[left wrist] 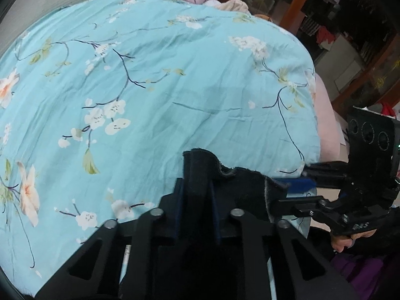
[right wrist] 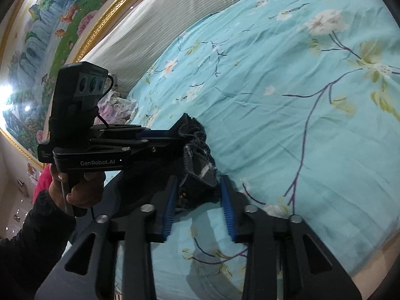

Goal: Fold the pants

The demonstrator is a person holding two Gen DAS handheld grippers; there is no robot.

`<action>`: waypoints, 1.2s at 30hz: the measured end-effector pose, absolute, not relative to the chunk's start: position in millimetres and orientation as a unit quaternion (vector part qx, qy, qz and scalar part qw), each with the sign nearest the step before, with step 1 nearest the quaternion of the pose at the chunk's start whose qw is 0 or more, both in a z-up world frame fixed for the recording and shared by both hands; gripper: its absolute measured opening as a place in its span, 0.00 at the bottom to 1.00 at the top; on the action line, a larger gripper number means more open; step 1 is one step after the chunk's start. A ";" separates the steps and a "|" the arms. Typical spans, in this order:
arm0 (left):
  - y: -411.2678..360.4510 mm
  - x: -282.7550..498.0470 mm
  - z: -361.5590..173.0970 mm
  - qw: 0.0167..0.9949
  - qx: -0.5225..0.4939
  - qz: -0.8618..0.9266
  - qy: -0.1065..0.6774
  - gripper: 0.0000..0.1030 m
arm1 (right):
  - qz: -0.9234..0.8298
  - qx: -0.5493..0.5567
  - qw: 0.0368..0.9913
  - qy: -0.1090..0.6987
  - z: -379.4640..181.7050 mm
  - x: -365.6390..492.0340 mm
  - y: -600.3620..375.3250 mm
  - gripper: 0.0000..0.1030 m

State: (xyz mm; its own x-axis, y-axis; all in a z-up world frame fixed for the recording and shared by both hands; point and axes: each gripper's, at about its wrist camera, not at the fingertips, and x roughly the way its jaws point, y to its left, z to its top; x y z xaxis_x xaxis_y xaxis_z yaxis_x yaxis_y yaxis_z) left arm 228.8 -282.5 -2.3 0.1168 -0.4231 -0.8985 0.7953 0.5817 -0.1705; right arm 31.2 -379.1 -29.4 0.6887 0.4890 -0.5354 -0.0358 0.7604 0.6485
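Gripping a bunched edge of the dark pants (left wrist: pixel 240 185), the left gripper (left wrist: pixel 197 200) is holding its jaws narrow, with a fold of cloth standing up between the pads. The right gripper (right wrist: pixel 198 205) is showing its jaws only partly apart in its own view; the blue pads (right wrist: pixel 226 200) are flanking a crumpled frayed corner of the pants (right wrist: pixel 200 167), but whether they are pressing on it I cannot tell. In the left wrist view the right gripper (left wrist: pixel 295 192) is meeting the same cloth edge from the side.

The pants are hanging between the two grippers, just above the near edge of the blue floral bedspread (left wrist: pixel 175 87), not yet laid out on it. A hand (right wrist: pixel 75 187) is holding the left gripper's handle, off the bedspread's edge.

Judging the cloth: soft, light, limp, fleecy-looking, likely sagging and bunching wherever unsupported. No slipperiness expected. Best hold is probably at the hem or waistband, at two corners well apart, so the edge is drawing taut over the bedspread before folding.
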 end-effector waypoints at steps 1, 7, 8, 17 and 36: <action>-279.7 228.1 -0.1 0.728 0.176 -0.419 0.514 0.12 | 0.158 0.315 0.861 0.365 -30.1 31.9 -378.8 0.19; -267.0 222.5 12.7 0.740 0.155 -0.422 0.500 0.11 | 0.177 0.323 0.862 0.347 -19.3 26.5 -375.2 0.15; -263.6 220.4 16.0 0.744 0.151 -0.422 0.496 0.11 | 0.179 0.323 0.863 0.344 -16.8 25.8 -374.6 0.15; -231.2 201.7 53.3 0.776 0.104 -0.421 0.458 0.10 | 0.217 0.314 0.871 0.311 18.2 17.3 -361.7 0.15; -129.5 151.5 101.5 0.830 0.034 -0.390 0.397 0.10 | 0.327 0.225 0.873 0.282 76.4 6.2 -264.5 0.15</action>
State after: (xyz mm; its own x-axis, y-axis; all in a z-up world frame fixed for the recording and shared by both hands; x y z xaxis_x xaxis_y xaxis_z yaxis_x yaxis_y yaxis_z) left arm 151.5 -129.5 101.5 0.3800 -0.6205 -0.6860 0.6739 0.6937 -0.2543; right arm 6.2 -264.5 76.4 0.6268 0.6985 -0.3451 -0.4446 0.6845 0.5777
